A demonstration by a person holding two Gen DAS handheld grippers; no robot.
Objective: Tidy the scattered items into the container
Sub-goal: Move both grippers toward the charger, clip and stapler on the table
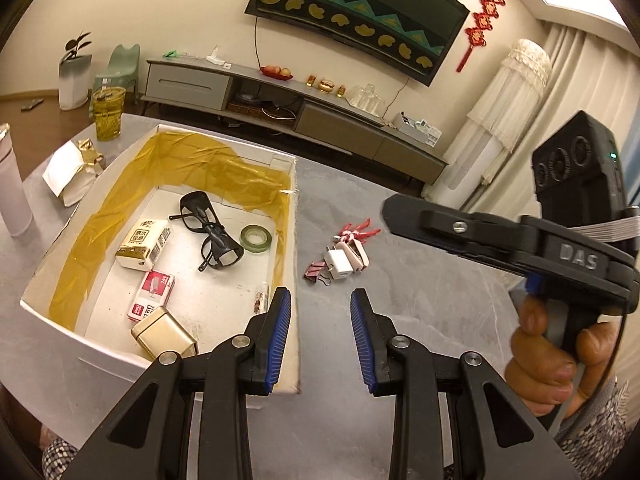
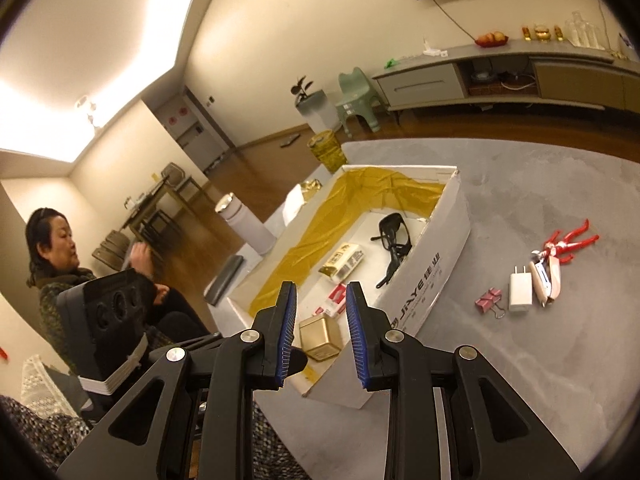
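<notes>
Both hand-held grippers, left [image 1: 320, 312] and right [image 2: 320, 306], gape empty. Charger [image 1: 338, 265], clip [image 1: 315, 273], and toy figure [image 2: 568, 242] lie on desk [image 1: 420, 280] beside box [image 2: 432, 276].

Box [image 1: 288, 280] left on table [image 1: 420, 300]; glasses [image 1: 210, 232] inside; charger [image 1: 338, 264] right of box

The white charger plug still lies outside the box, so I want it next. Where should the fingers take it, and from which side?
Grip the white charger plug across its flat body, coming from above. It lies flat on the table, prongs away from the camera, wedged between the pink binder clip and a pink-white item, so clearance looks tight.
</notes>
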